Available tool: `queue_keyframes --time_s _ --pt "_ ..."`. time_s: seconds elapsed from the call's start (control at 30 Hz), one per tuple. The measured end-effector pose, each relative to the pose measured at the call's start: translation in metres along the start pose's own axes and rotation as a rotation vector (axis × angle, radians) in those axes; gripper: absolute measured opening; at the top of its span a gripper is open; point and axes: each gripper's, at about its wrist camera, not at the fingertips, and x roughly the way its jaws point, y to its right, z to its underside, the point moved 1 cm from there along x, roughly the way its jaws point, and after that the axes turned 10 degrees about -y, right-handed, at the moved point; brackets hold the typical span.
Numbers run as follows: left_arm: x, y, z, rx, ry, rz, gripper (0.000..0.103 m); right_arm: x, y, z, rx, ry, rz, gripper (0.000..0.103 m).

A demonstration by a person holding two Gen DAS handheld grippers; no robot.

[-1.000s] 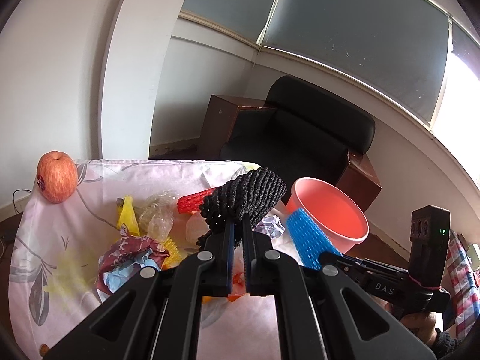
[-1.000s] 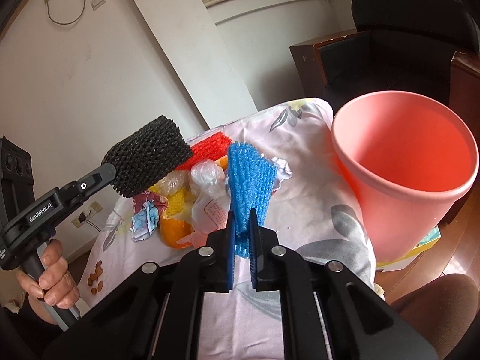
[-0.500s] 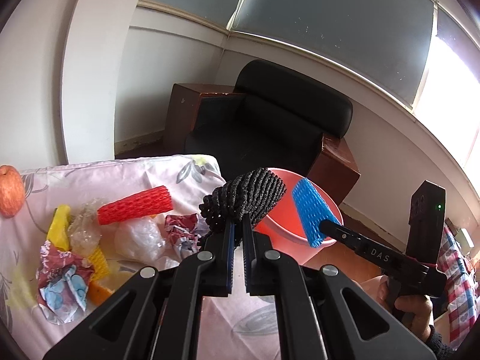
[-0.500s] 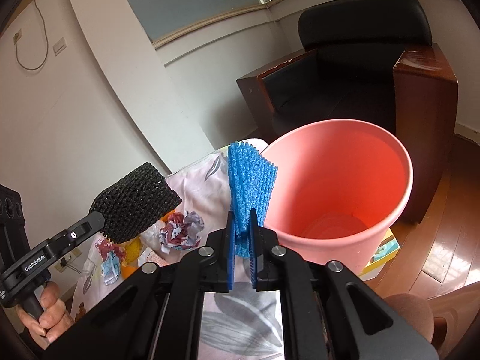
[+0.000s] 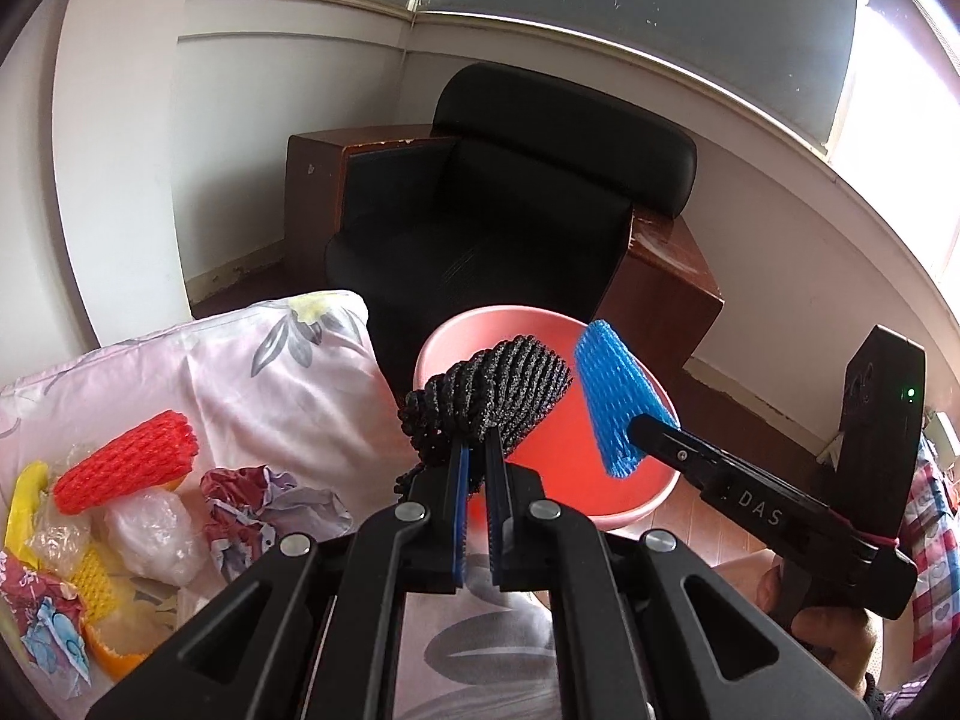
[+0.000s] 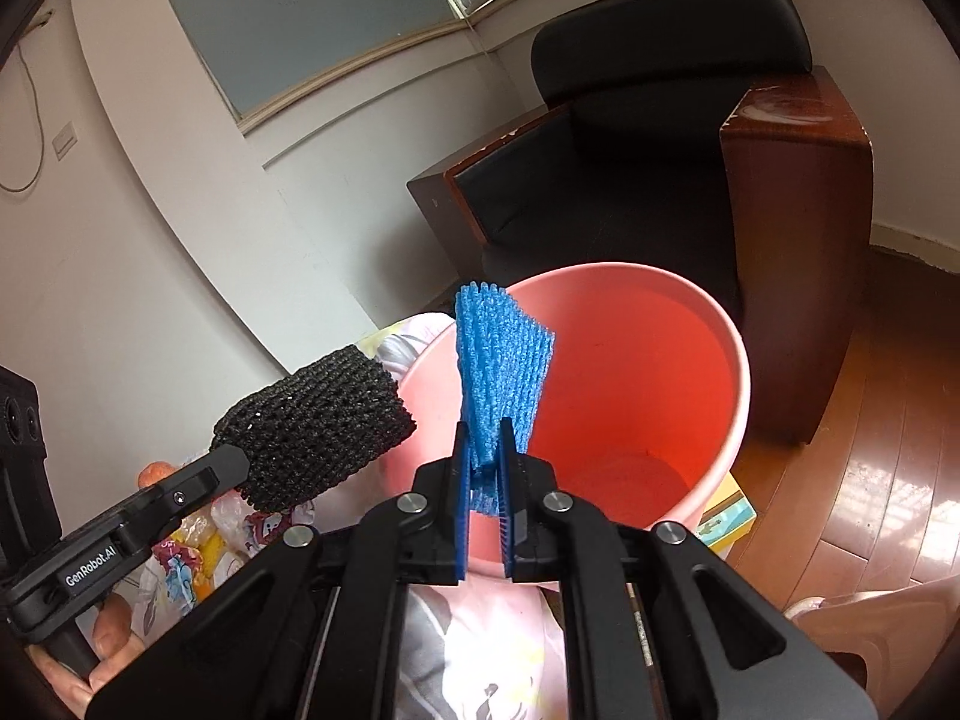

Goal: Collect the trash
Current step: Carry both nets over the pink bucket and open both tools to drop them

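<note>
The left gripper (image 5: 474, 462) is holding one black foam net (image 5: 489, 399), with its fingers clamped together on the net's lower end. The right gripper (image 6: 485, 468) is holding one blue foam net (image 6: 498, 366) in the same way, fingers closed on its lower end. Each net's long axis is running forward along the fingers that grip it, so the free end is leading.

One pink bin (image 6: 690, 324) is standing on the floor just beyond the edge of the bench (image 5: 240, 360). In the right wrist view, the blue foam net is projecting over the bin's near rim, with the bin's open mouth directly ahead of and below the fingers. In the left wrist view, the black foam net is overlapping the bin's near left rim; whether it is fully over the opening cannot be told. The right gripper is judged to be the nearer of the two to a clean release, and the left gripper probably requires a further advance forward and to the right.

Remaining on the bench, as counted in the left wrist view: one red foam net (image 5: 129, 459), one yellow foam net (image 5: 96, 576), two crumpled paper wrappers (image 5: 258, 504), two clear plastic wads (image 5: 159, 531), one yellow scrap (image 5: 21, 510) and one orange peel (image 5: 114, 654).
</note>
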Motion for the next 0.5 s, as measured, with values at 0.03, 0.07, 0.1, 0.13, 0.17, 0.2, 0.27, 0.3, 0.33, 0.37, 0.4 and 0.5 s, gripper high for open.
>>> queue_keyframes --time_s 0.03,0.07,0.1,0.13,0.17,0.2,0.27,0.3,0.33,0.37,0.4,0.5 --pt "0.007 0.002 -0.002 0.003 -0.013 -0.009 0.004 0.003 0.004 -0.003 0.009 -0.004 0.003 0.008" --pt "0.014 0.004 -0.004 0.005 -0.025 -0.016 0.004 0.005 0.007 -0.005 0.017 -0.008 0.006 0.008" --pt "0.02 0.006 -0.007 0.006 -0.037 -0.023 0.004 0.007 0.01 -0.006 0.023 -0.012 0.006 0.008" --pt "0.027 0.007 -0.009 0.007 -0.051 -0.03 0.004 0.009 0.013 -0.007 0.028 -0.018 0.006 0.008" --pt "0.033 0.008 -0.01 0.008 -0.062 -0.035 0.004 0.012 0.015 -0.008 0.032 -0.024 0.006 0.008" --pt "0.038 0.009 -0.011 0.011 -0.072 -0.04 0.004 0.014 0.018 -0.009 0.033 -0.029 0.008 0.008" --pt "0.049 0.011 -0.014 0.016 -0.089 -0.051 0.004 0.018 0.022 -0.011 0.034 -0.039 0.011 0.008" --pt "0.053 0.011 -0.015 0.017 -0.096 -0.055 0.004 0.02 0.021 -0.012 0.035 -0.043 0.011 0.008" --pt "0.057 0.012 -0.016 0.017 -0.104 -0.058 0.004 0.023 0.022 -0.013 0.037 -0.047 0.011 0.008" --pt "0.06 0.011 -0.017 0.016 -0.111 -0.06 0.004 0.025 0.021 -0.013 0.039 -0.05 0.012 0.008" --pt "0.063 0.012 -0.018 0.017 -0.118 -0.064 0.004 0.027 0.021 -0.015 0.04 -0.054 0.011 0.008" --pt "0.072 0.012 -0.02 0.025 -0.132 -0.073 0.004 0.031 0.023 -0.015 0.036 -0.063 0.02 0.008"
